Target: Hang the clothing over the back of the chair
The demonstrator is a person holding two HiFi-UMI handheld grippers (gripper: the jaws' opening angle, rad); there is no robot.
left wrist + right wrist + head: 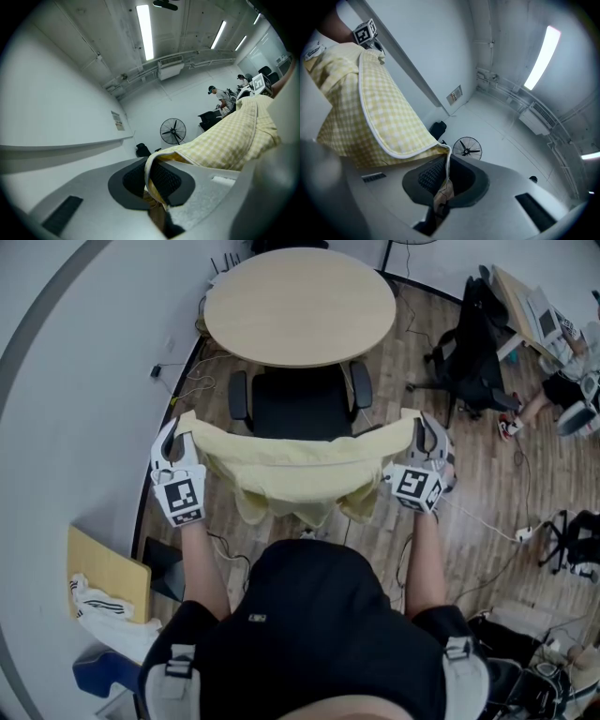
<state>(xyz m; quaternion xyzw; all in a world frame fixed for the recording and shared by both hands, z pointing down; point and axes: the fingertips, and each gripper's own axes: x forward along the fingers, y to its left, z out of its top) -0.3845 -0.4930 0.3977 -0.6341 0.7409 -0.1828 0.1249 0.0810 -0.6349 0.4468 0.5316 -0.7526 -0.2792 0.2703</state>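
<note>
A pale yellow checked garment point(295, 470) is stretched wide between my two grippers, just in front of a black office chair point(300, 401). Its middle sags and hides the chair's back from the head view. My left gripper point(176, 448) is shut on the garment's left edge, and the cloth point(225, 140) runs out of the jaws toward the right. My right gripper point(424, 442) is shut on the right edge; in its own view the white-piped hem point(389, 126) is pinched between the pads. Both gripper views point up at the ceiling.
A round wooden table point(300, 304) stands behind the chair. Cables point(202, 381) trail on the wood floor by the left wall. A second black chair point(473, 352) and a desk point(530, 306) stand at right. A board with white cloth point(98, 592) lies at lower left.
</note>
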